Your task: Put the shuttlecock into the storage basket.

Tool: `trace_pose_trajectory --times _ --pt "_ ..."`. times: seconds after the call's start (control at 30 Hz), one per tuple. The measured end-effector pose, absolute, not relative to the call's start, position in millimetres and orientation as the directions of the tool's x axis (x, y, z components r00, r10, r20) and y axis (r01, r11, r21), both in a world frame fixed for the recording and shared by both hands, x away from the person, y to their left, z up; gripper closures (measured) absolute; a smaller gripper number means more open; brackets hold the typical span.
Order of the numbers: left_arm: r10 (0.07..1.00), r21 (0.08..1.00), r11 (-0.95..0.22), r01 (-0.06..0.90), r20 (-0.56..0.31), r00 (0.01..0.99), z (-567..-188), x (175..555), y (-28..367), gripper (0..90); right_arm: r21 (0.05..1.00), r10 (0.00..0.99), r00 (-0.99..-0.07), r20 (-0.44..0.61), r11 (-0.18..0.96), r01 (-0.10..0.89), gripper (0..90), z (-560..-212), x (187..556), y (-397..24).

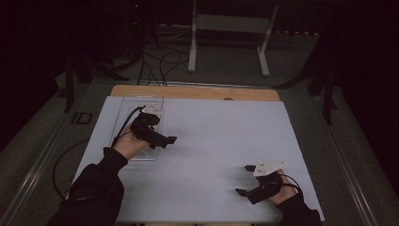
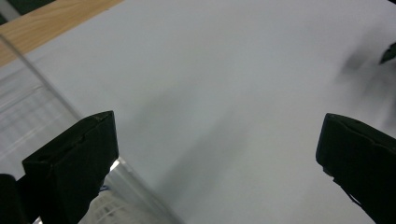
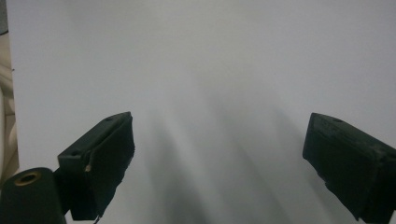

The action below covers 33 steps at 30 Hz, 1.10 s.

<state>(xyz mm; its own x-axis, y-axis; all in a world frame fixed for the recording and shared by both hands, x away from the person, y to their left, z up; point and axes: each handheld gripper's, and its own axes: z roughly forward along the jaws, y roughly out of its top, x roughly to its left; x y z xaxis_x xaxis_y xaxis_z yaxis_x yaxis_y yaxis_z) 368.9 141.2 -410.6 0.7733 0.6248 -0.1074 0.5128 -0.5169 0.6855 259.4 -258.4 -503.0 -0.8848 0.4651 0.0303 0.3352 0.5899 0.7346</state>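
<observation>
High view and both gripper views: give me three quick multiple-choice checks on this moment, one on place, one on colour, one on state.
1. Where is the clear tray?
A. Under the left gripper, at the sheet's left side
B. By the right gripper
C. On the floor

2. What colour is the sheet on the table?
A. Red
B. White
C. Green

3. How do both grippers stand?
A. Both shut on something
B. Left shut, right open
C. Both open, holding nothing

Answers:
1. A: the clear tray lies beneath the left gripper.
2. B: the sheet is white, with the wooden table edge beyond it.
3. C: the fingers of the left and of the right gripper stand wide apart over bare sheet.
</observation>
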Motion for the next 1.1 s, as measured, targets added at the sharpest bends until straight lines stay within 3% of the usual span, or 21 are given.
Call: trace_pose_trajectory --times 0.37,1.1 --pt "0.501 0.697 -0.589 0.409 -0.082 0.861 -414.5 352.8 118.7 0.0 0.735 0.466 -0.884 0.031 0.589 0.336 8.8 -502.9 259.3 -258.2" --pt "0.387 0.729 -0.602 0.326 -0.091 0.918 -430.1 324.0 97.5 0.0 0.734 0.465 -0.885 0.029 0.591 0.335 8.7 -502.1 258.7 -257.9"
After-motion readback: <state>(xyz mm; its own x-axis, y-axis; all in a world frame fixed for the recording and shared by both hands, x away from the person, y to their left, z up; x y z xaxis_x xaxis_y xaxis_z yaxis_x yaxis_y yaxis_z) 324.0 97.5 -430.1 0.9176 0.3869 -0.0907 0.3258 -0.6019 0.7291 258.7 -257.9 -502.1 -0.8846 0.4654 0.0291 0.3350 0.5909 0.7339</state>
